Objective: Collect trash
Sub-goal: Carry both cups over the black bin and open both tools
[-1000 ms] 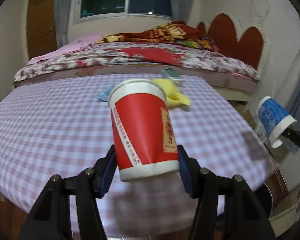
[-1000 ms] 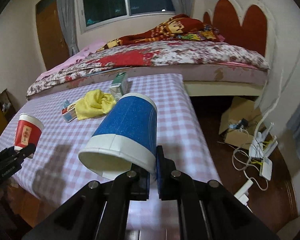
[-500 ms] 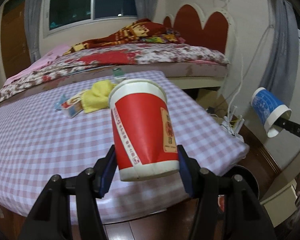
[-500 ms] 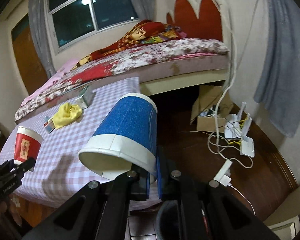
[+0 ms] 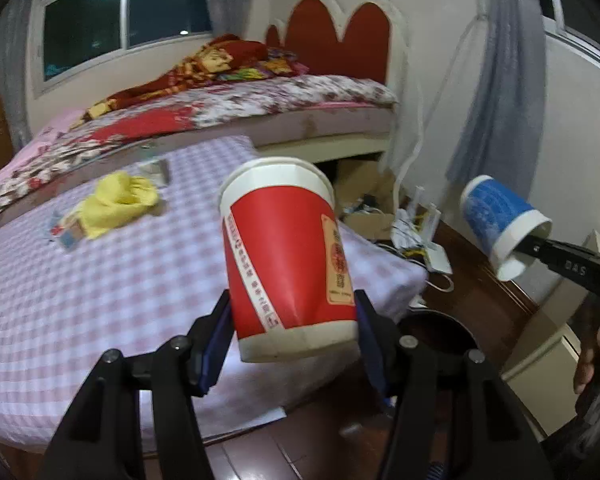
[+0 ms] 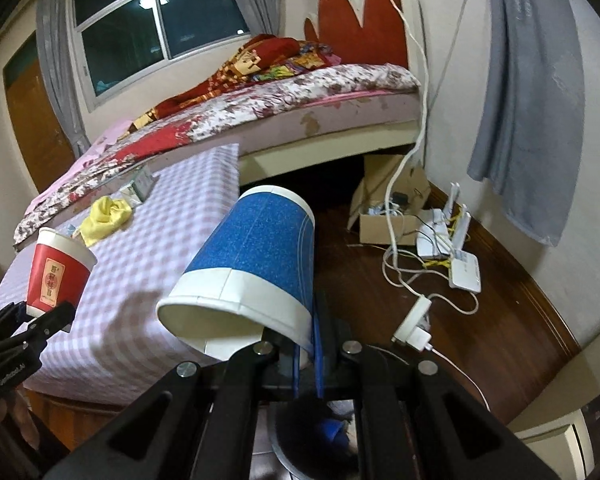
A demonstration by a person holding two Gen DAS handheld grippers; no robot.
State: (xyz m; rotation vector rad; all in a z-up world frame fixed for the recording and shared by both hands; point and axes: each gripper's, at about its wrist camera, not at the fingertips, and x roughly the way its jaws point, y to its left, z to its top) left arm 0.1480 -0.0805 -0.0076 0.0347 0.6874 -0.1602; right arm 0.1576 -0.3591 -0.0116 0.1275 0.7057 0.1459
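Observation:
A red paper cup [image 5: 284, 260] stands upright between the pads of my left gripper [image 5: 294, 332], which is shut on its lower part, over the table's right corner. In the right wrist view that cup [image 6: 56, 272] and the left gripper [image 6: 40, 312] show at the far left. My right gripper [image 6: 308, 336] is shut on the rim wall of a blue paper cup [image 6: 256, 264], which lies tilted with its mouth toward the camera. A dark round bin [image 6: 276, 444] sits on the floor just beneath it, with something blue inside. The left wrist view shows the blue cup [image 5: 496, 216] at the right and the bin [image 5: 440, 322] below.
The table with a pink checked cloth [image 5: 100, 300] carries a yellow rag [image 5: 116, 204], a small carton [image 5: 154, 168] and a packet [image 5: 66, 232]. A bed stands behind it. On the wooden floor lie a cardboard box [image 6: 388, 216], routers [image 6: 460, 248], cables and a plug adapter [image 6: 414, 328].
Both grippers have swung right, from over the table to its right end, each keeping its cup. The floor, the cables and the bin have come into view.

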